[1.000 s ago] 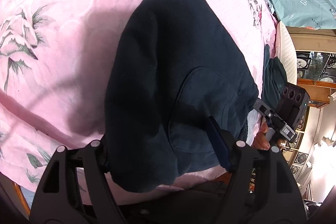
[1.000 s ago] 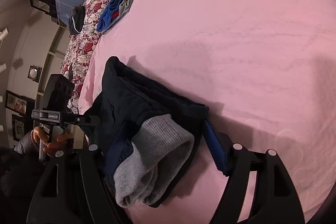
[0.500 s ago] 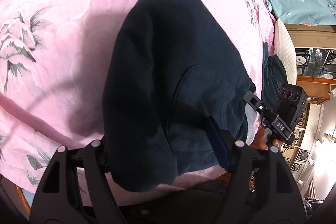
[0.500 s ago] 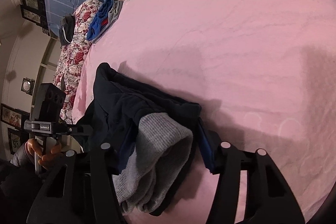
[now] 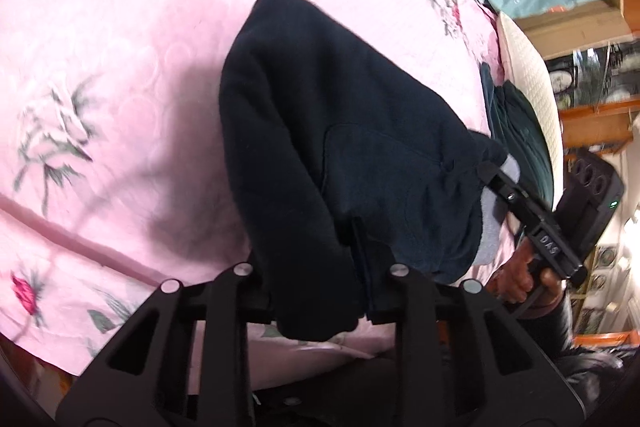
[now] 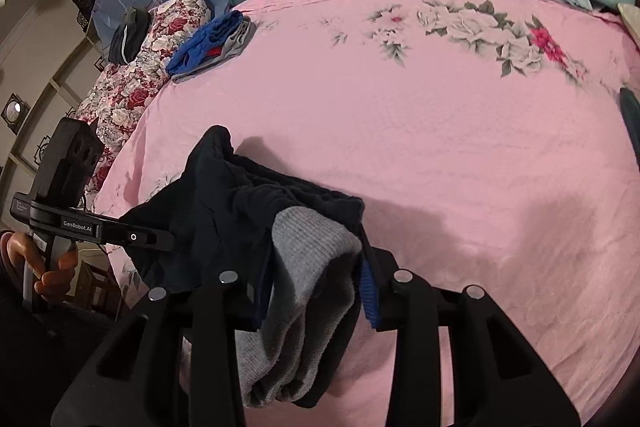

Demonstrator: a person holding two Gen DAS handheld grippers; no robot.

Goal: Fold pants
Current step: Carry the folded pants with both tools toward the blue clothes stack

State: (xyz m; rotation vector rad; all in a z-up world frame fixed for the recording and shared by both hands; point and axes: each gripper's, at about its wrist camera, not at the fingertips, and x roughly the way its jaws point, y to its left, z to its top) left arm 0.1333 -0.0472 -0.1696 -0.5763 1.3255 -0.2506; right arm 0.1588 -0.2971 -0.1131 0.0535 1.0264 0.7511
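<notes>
The dark navy pants [image 5: 336, 131] lie bunched on the pink bed cover [image 6: 440, 131], their waist end now raised a little off it. A second ago both grippers stood wide around the cloth; their jaws have just been closing. The left gripper [image 5: 316, 279] now pinches a navy fold. The right gripper [image 6: 316, 283] clamps the waistband with its grey lining [image 6: 308, 267].
</notes>
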